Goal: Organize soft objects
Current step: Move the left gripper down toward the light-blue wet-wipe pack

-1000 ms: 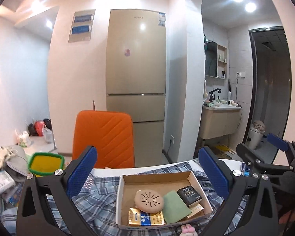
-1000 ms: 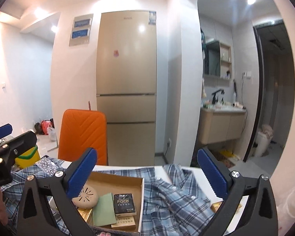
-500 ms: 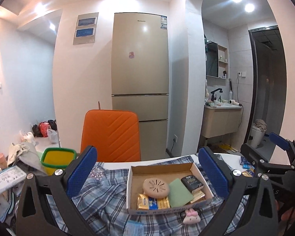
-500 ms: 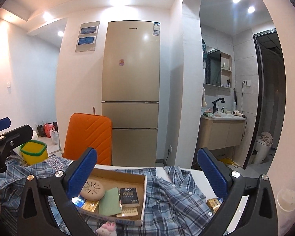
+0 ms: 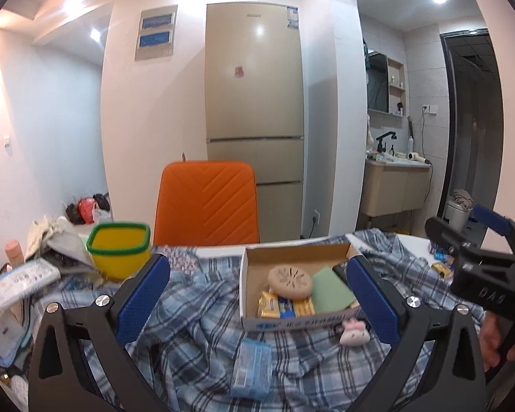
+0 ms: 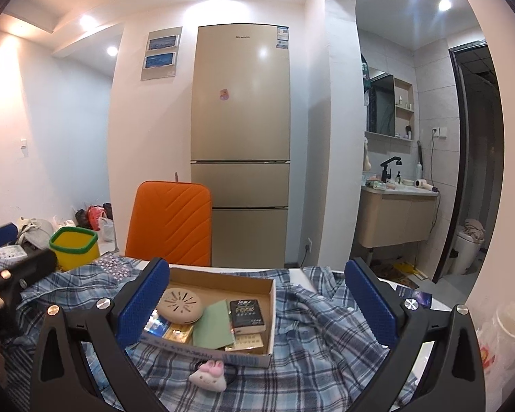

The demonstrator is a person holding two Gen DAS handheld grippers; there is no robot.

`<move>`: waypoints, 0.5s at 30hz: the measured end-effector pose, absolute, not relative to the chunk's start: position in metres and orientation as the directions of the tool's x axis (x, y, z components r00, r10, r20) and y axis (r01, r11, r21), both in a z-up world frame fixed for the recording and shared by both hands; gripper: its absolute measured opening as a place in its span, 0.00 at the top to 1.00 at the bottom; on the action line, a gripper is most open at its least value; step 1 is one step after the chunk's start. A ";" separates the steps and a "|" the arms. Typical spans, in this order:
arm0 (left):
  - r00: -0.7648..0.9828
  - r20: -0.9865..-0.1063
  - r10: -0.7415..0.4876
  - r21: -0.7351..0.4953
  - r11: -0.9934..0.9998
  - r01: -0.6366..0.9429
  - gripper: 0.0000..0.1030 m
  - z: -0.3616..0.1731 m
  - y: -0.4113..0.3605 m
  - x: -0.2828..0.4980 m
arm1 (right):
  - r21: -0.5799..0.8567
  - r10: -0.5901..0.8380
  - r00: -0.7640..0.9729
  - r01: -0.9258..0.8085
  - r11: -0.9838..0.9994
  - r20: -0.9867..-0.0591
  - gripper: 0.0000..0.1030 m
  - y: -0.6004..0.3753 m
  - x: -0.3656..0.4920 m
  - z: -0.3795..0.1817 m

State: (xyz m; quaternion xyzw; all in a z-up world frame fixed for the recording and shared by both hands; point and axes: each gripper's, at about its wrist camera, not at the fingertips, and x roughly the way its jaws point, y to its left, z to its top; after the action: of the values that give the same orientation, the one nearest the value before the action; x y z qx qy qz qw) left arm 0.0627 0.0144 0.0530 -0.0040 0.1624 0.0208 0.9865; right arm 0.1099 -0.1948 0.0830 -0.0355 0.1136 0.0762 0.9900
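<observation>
- Both of my grippers had lifted and drawn back since a second before, so more of the plaid shirt (image 5: 195, 336) showed below the cardboard box (image 5: 293, 321) than earlier.
- My left gripper (image 5: 257, 298) hovered level over the shirt, blue ribbed pads (image 5: 144, 295) spread wide apart, holding nothing.
- My right gripper (image 6: 254, 304) hung alongside, likewise spread wide and empty; a hand (image 5: 498, 340) gripped its black handle.
- Wrinkled blue checked cloth lay spread under the shallow brown box.
- Inside sat a round tan vented disc (image 6: 181, 305), a flat green square (image 6: 213, 322), a dark packet (image 6: 247, 314) and gold wrappers (image 5: 285, 305).
- A small white plush with pink ears (image 6: 207, 374) lay on the shirt just before the box.
- Near it lay a blue tissue pack (image 5: 250, 367).
</observation>
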 end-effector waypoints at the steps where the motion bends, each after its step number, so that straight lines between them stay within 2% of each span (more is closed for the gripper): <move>1: 0.944 -0.328 0.041 -0.006 0.999 -0.046 0.01 0.049 0.016 0.062 | -0.052 0.147 0.961 -0.164 0.985 -0.234 0.00 -0.194 0.109 0.081; 10: 0.892 -0.445 0.078 -0.001 0.996 -0.088 0.01 -0.001 0.035 0.060 | -0.040 0.168 0.945 -0.186 0.982 -0.282 0.00 -0.187 0.115 0.059; 15: 0.851 -0.522 0.051 -0.014 0.998 -0.069 0.01 -0.023 0.038 0.061 | -0.038 0.172 0.933 -0.193 0.980 -0.315 0.00 -0.186 0.120 0.044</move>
State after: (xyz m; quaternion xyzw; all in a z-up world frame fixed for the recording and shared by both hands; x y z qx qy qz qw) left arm 0.0609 0.0379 -0.0225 -0.0159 0.2707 0.0312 0.9620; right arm 0.1205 -0.1855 0.0442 -0.0343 0.1573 0.0928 0.9826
